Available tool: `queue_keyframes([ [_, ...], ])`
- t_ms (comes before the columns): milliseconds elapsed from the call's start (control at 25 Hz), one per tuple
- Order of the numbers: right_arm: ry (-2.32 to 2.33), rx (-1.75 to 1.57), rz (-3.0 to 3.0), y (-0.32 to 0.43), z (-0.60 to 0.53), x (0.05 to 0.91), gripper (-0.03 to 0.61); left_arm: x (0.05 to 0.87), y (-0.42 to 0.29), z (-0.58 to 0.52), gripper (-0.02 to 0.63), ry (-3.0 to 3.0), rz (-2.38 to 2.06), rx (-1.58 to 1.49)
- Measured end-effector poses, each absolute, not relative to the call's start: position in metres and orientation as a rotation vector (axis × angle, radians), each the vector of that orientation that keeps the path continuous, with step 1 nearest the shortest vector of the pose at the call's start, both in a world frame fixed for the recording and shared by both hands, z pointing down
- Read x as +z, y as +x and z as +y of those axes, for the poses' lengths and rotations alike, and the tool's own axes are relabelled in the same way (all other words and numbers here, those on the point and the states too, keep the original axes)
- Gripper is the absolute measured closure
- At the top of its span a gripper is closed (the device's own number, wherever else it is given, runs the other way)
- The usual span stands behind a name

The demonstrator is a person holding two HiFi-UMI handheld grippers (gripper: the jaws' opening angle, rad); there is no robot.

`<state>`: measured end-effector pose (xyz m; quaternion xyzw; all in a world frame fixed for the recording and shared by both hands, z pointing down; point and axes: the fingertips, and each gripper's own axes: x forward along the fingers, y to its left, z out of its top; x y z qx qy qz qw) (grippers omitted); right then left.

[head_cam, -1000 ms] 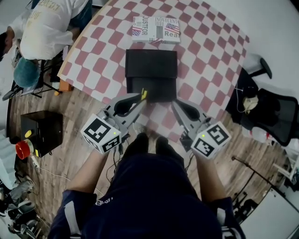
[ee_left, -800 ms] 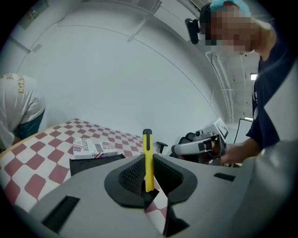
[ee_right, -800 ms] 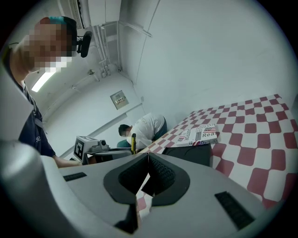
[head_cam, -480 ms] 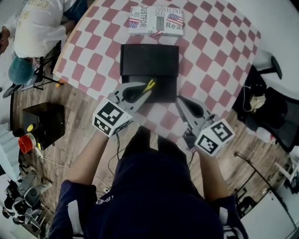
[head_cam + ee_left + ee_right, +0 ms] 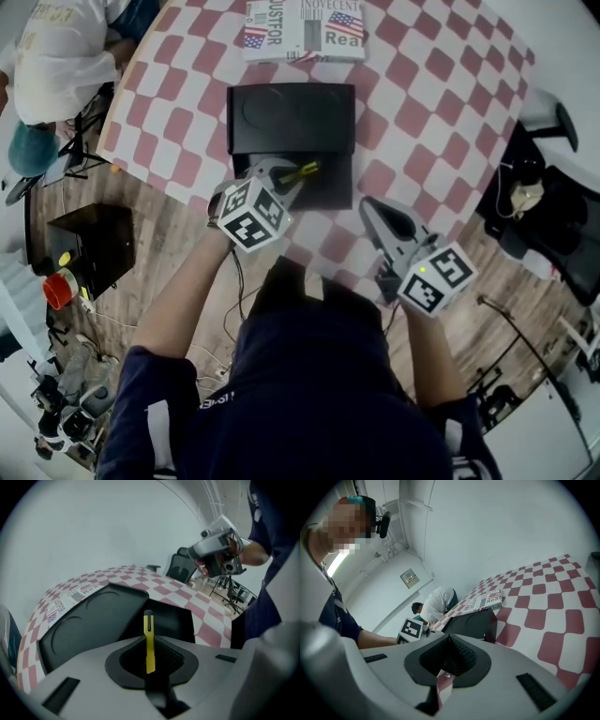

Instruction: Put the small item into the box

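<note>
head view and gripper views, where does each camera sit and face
Head view: on the person's head, facing steeply down at the checkered table and black box; both forearms, left gripper and right gripper show.
Left gripper view: on the left gripper, facing along jaws shut on the yellow item toward the open box; the right gripper shows.
Right gripper view: on the right gripper, facing across the table past shut, empty jaws; the left forearm shows.
Shared: all three show the box.
</note>
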<state>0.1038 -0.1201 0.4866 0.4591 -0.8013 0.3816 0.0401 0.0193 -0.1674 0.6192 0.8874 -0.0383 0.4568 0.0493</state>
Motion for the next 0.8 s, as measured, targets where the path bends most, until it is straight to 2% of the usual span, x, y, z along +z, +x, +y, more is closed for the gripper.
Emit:
queue_keyframes([
  [320, 1.415, 1.208, -2.427, 0.118, -0.119, 0.502, 0.561, 0.663, 0.022, -0.169, 0.538, 2.627, -0.038, 1.784],
  [640, 1.405, 1.230, -2.424, 0.126, -0.120, 0.506, 0.561, 0.670, 0.022, -0.168, 0.534, 2.596, -0.031, 1.858],
  [720, 1.400, 1.234, -2.427, 0.125, -0.120, 0.507, 0.561, 0.670, 0.021, -0.166, 0.515, 2.587, -0.035, 1.845],
  [800, 1.396, 1.232, -2.431, 0.123, -0.120, 0.508, 0.561, 0.669, 0.020, -0.164, 0.460, 2.573, -0.047, 1.825],
])
